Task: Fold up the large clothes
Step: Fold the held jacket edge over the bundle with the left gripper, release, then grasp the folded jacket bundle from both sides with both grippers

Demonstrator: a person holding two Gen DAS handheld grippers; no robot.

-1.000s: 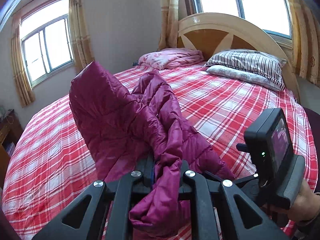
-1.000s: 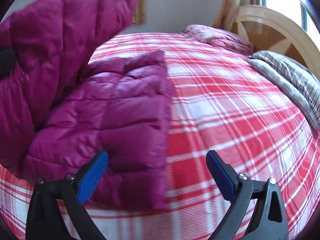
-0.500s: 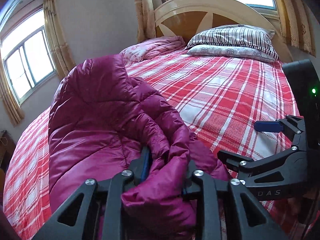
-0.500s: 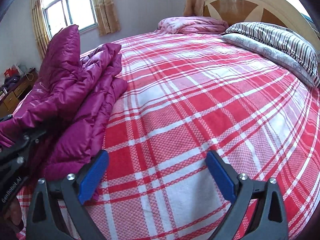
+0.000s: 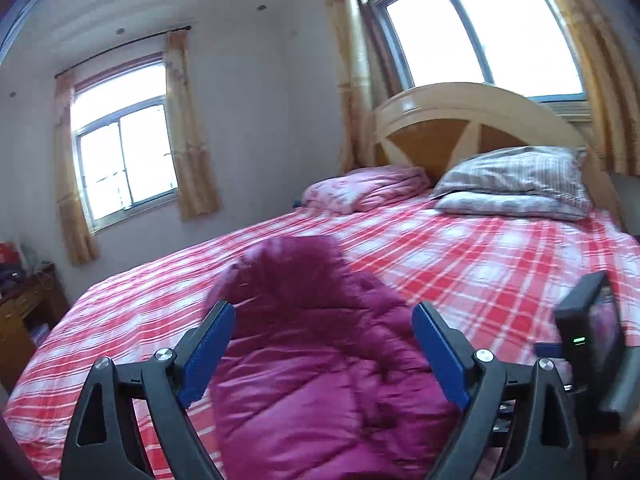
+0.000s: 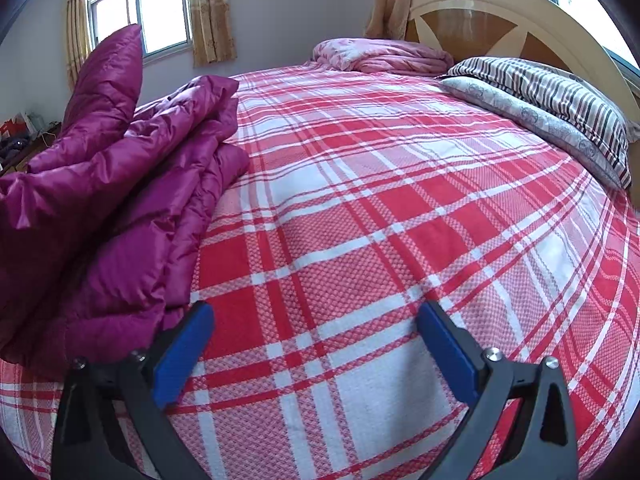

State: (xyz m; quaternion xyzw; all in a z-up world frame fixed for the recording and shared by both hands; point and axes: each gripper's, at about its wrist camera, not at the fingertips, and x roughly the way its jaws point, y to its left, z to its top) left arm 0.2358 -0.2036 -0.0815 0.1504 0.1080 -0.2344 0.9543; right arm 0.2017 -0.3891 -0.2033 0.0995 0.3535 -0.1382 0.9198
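Magenta puffer jacket [image 5: 320, 360] lengthwise toward headboard [image 5: 460, 120]

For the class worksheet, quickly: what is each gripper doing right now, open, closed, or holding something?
Left gripper: open, jaws just opened, purple jacket released on the bed.
Right gripper: open, holding nothing.

Daylit, blown-out windows [image 5: 480, 28], fisheye warp, blur

One magenta padded jacket [image 5: 320, 360]; two stacked pillows [image 5: 516, 184]; one pink folded quilt [image 5: 364, 192]; two windows [image 5: 124, 160].
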